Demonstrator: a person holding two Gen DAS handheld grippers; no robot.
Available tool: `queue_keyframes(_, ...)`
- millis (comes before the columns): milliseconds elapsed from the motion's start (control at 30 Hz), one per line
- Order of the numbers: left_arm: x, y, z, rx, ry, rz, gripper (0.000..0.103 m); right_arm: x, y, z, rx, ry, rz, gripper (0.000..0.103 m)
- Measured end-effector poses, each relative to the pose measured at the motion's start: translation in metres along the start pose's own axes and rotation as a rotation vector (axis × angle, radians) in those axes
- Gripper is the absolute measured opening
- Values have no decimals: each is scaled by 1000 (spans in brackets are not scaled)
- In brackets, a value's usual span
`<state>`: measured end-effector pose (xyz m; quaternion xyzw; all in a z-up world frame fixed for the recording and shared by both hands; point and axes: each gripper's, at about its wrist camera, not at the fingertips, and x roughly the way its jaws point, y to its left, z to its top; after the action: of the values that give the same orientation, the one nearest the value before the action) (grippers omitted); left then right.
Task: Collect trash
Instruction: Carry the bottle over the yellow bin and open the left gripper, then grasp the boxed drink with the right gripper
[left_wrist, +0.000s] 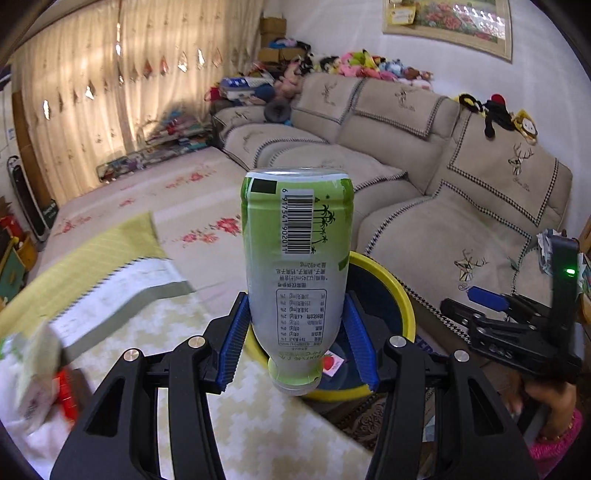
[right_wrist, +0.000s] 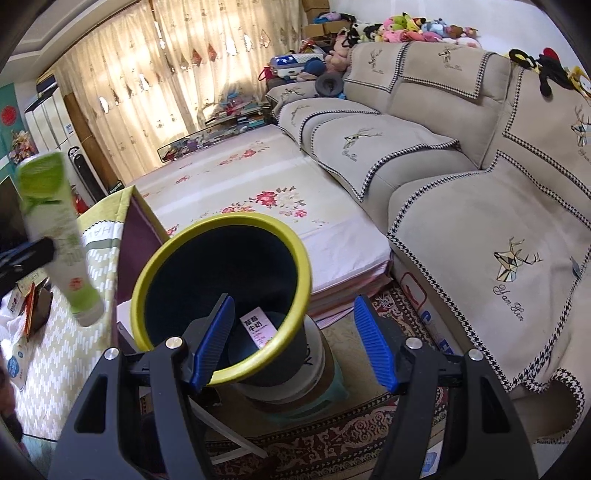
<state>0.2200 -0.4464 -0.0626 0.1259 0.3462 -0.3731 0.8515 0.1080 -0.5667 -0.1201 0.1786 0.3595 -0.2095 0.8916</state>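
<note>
A green and white plastic bottle (left_wrist: 295, 258) hangs upside down with its cap toward the camera, and my left gripper (left_wrist: 295, 295) is shut on its body with both blue pads. Just behind it stands a dark bin with a yellow rim (left_wrist: 400, 291). In the right wrist view the same bin (right_wrist: 299, 258) sits right in front of my right gripper (right_wrist: 295, 301), which is open and holds nothing. A white and pink packet (right_wrist: 258, 328) lies inside the bin. The bottle (right_wrist: 55, 229) appears blurred at the left, above the table edge. My right gripper (left_wrist: 469, 302) shows at the right of the left wrist view.
A beige sofa (right_wrist: 461, 206) runs along the right. A low platform with a floral cover (right_wrist: 258, 184) lies behind the bin. A table with a green patterned cloth (left_wrist: 166, 350) holds packets on the left. The bin stands on a teal stool (right_wrist: 332, 391) over a patterned rug (right_wrist: 332, 443).
</note>
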Motion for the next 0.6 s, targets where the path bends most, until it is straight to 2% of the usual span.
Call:
queue_keyframes(200,55,-15,4,8,53,4,52,3,-5,-3,11,15,-4,64)
queue_keyframes(267,62,-18,3,17,51,17,58,5,-4,-3,11,16,-3,64)
queue_keyframes(333,62,-18,4,18,47,21,60,5,-2,-3,9,17,-1,64)
queue_keyframes(467,34,-11,-2,12,10,20,61,3,7,-4,2,18,11,64)
queue_keyframes(600,-21,7,-16,-21,-37,15,69,3,19,-5,-22,28,31,64)
